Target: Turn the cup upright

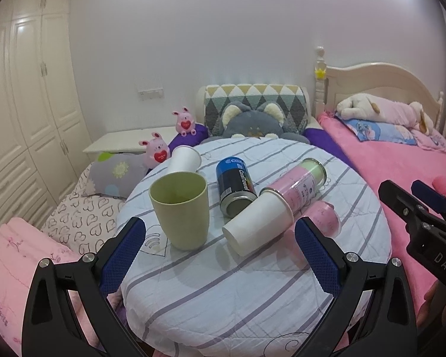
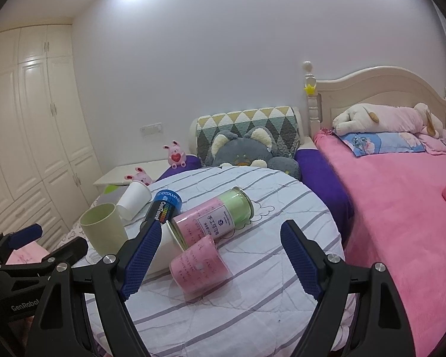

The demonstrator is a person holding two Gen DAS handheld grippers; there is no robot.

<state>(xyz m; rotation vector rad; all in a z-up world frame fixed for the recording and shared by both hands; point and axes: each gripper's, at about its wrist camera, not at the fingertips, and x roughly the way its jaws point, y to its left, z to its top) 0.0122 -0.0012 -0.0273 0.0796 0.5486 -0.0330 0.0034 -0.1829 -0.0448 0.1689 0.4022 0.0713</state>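
A round counter (image 1: 252,282) covered with a striped quilted cloth holds a cluster of cups and cans. A green cup (image 1: 180,208) stands upright near its left side, mouth up. Just right of it a white paper cup (image 1: 257,223) lies on its side, with its rim touching a pink and green can (image 1: 297,183) that also lies flat. A blue and black can (image 1: 235,189) lies between the green cup and the white cup. Another white paper cup (image 1: 184,159) lies tipped over at the far left edge, and a pink cup (image 2: 197,263) lies on its side near the front.

The left gripper (image 1: 220,250) hovers over the near edge, jaws wide open and holding nothing. The right gripper (image 2: 218,263) is likewise spread wide and empty, with the pink cup lying between its fingers in the right wrist view.
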